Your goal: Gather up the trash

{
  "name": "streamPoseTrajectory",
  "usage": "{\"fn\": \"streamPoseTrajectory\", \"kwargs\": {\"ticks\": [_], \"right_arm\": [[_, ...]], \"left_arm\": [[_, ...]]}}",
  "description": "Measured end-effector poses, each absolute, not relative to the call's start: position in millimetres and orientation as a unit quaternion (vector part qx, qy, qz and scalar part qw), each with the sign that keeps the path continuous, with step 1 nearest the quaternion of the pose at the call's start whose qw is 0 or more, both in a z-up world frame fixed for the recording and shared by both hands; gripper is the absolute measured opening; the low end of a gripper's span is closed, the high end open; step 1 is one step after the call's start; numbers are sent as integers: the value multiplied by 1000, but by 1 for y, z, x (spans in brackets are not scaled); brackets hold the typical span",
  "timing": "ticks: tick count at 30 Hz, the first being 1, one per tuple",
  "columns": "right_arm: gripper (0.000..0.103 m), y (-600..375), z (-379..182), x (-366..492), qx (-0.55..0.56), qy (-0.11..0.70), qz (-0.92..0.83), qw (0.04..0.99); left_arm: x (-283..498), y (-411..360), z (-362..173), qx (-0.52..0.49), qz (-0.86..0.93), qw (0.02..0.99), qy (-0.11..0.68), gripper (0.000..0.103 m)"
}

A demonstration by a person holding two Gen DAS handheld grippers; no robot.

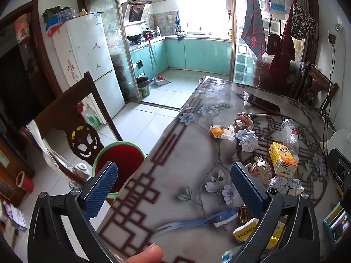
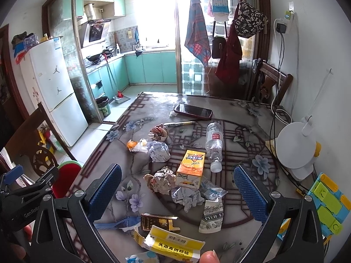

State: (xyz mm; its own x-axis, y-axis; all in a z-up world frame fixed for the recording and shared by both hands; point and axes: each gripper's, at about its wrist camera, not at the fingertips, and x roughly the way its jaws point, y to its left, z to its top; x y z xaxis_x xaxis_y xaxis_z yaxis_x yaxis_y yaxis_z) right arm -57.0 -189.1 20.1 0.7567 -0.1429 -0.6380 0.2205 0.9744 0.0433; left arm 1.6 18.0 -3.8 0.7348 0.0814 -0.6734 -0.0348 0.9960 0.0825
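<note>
Both grippers hover above the table (image 2: 245, 107) with nothing held. The left gripper (image 1: 173, 188) has its blue pads spread wide over the table's left edge, and the right gripper (image 2: 177, 190) is spread just as wide over the litter.

Taking the yellow juice carton (image 2: 191, 168) as the landmark: the trash lies all around it. A crumpled paper ball (image 2: 161, 179) sits just left of it, an empty plastic bottle (image 2: 214, 145) lies just right, another paper wad (image 2: 159, 151) is behind and left, and a torn wrapper (image 2: 187, 197) touches its near end. Nearer the camera lie a flattened yellow medicine box (image 2: 173, 244) and a dark packet (image 2: 156, 220). The red bin with the green rim (image 1: 119, 164) stands on the floor, well to the left of the carton, past the table edge.

The step appears to be choosing a first piece. A good pick would be the paper ball beside the carton: centre the open fingers over it, come straight down, close gently, lift clear before swinging to the bin. The phone (image 2: 193, 110) behind the carton and the pen (image 2: 179, 123) are probably not trash and should be left
</note>
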Motion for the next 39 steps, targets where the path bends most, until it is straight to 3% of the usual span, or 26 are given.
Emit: {"fn": "streamPoseTrajectory", "kwargs": {"ticks": [14,19,27,37,38,39], "right_arm": [[103,-199,13,-65,76,327,-48,941],[103,-218,-8,-63,129,373,18,919],[103,-205,-96,-64,54,507,110,853],[101,-193,-175,-43,-61,591,209,777],[95,-192,-180,-41,-69,597,213,771],[80,-191,-184,-41,-79,600,218,765]], "left_arm": [[-1,26,-2,11,-5,936,353,103],[3,27,-7,10,-55,939,340,103],[-6,11,-45,86,-96,908,399,103],[-24,9,-85,64,-167,854,489,103],[-26,9,-86,65,-168,851,494,103],[-28,9,-87,67,-169,848,497,103]]}}
